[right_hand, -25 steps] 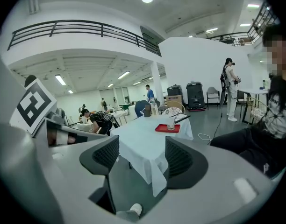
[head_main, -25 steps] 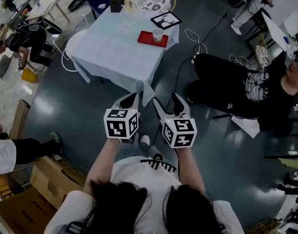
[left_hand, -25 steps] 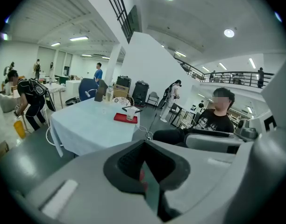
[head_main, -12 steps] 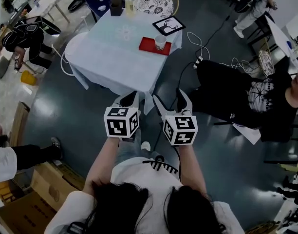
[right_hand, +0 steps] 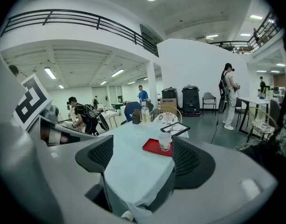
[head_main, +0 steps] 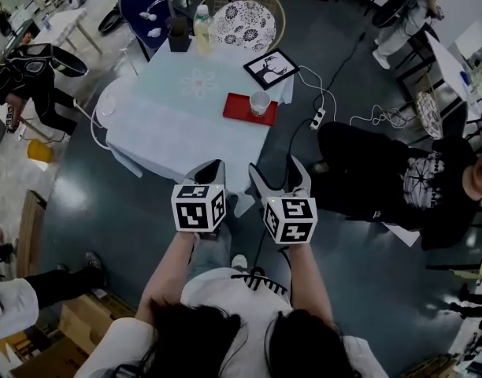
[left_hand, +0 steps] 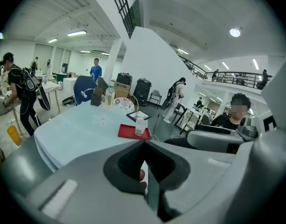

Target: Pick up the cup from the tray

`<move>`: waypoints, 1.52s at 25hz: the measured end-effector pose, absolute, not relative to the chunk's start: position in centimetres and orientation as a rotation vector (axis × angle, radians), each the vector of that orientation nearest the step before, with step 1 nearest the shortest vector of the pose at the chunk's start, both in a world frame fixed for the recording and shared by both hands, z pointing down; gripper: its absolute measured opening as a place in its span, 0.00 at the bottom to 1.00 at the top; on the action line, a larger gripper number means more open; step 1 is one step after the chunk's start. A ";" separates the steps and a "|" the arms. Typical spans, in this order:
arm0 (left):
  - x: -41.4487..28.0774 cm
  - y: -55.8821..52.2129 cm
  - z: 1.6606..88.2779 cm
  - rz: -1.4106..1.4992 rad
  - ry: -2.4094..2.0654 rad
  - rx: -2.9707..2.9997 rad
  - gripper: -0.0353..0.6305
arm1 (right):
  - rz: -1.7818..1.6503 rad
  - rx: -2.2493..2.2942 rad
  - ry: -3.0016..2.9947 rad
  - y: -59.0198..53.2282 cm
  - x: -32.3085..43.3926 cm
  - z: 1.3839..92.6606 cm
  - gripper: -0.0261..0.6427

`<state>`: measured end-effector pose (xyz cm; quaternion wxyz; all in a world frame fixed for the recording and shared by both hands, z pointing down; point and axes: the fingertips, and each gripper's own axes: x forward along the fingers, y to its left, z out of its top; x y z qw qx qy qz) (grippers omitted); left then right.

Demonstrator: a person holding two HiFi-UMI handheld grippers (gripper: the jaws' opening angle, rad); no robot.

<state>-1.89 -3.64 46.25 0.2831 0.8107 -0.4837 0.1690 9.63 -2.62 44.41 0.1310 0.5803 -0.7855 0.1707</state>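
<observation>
The right gripper (right_hand: 142,149) is standing wide. Its jaws have just been opening, and nothing is sitting between the pads; only the table (head_main: 174,128) and what it is carrying are showing through the gap. The left gripper (left_hand: 145,148) is keeping its jaws together, down to a thin slit, and is gripping nothing. Both grippers are hanging side by side in the air at the table's near edge, tilting down toward it, each gripped in one of the person's hands.

The cup (head_main: 260,102) is standing upright at the right end of the red tray (head_main: 238,107), well apart from both grippers. The tray is lying close to the table's right edge. Just beyond it a framed picture (head_main: 270,68) is lying flat at the far right corner. A bottle (head_main: 202,30) is standing at the far edge, and a chair (head_main: 242,20) with a patterned seat is standing behind it. To the right of the table a person in black (head_main: 398,164) is sitting, and a power strip (head_main: 318,118) is lying on the floor between that person and the table.
</observation>
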 end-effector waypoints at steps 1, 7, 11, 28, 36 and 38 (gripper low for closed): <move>-1.9 -4.7 46.3 0.454 -1.284 2.172 0.05 | 0.498 1.695 -2.265 -3.6 9.6 44.5 0.64; -2.4 -10.7 46.4 0.498 -1.209 2.203 0.05 | 0.513 1.756 -2.173 -8.8 9.0 44.9 0.65; -2.7 -14.0 46.7 0.537 -1.181 2.205 0.05 | 0.510 1.783 -2.133 -12.1 8.7 45.3 0.65; -1.0 -24.3 51.2 0.609 -1.163 2.117 0.05 | 0.576 1.743 -2.077 -23.3 10.4 50.8 0.69; 0.9 -27.8 54.4 0.630 -1.177 2.034 0.05 | 0.583 1.637 -2.015 -27.0 11.4 55.6 0.71; 1.6 -28.3 55.3 0.644 -1.168 2.024 0.05 | 0.611 1.616 -2.008 -27.7 11.7 57.0 0.71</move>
